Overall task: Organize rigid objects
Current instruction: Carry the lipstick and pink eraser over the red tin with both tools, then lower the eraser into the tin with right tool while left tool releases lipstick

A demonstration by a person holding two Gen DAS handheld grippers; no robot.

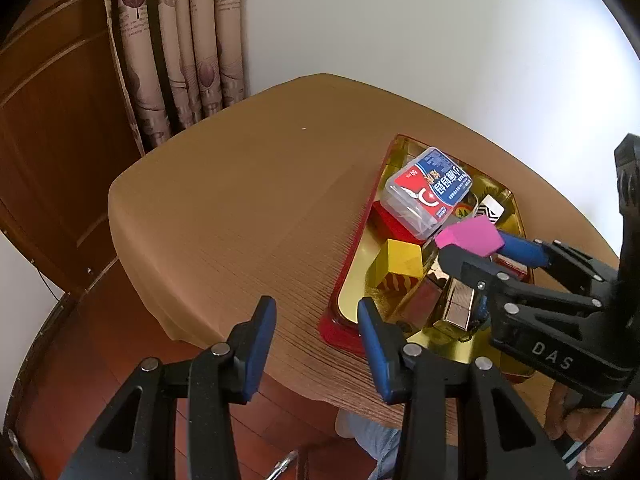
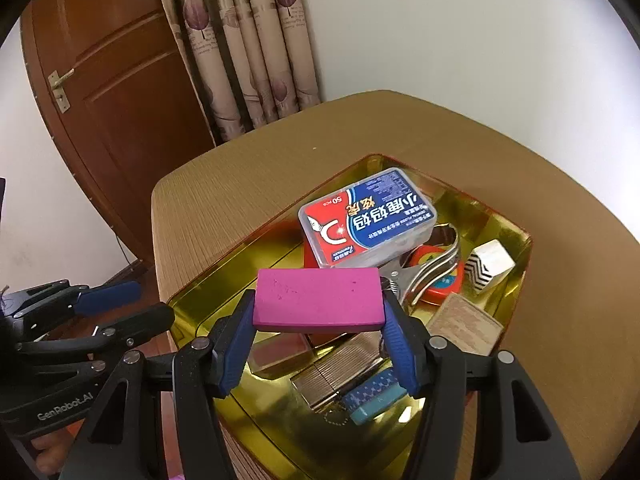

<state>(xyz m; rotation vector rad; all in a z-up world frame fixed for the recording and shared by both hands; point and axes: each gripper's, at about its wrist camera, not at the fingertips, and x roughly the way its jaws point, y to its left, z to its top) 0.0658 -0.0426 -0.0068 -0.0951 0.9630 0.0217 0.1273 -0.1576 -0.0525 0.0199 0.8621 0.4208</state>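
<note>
The left gripper hangs over the worktop just outside the near corner of the tray, its jaws parted with nothing between them. The right gripper holds a pink block above the tray's near half, jaws closed on the block's two short ends. Below the block, in the tray, lie a silver ridged piece and a teal patterned bar. Farther into the tray sit a yellow block, a metal clip and a black-and-white striped block. Toward the tray's far end rests a clear floss box with a red and blue label.
</note>
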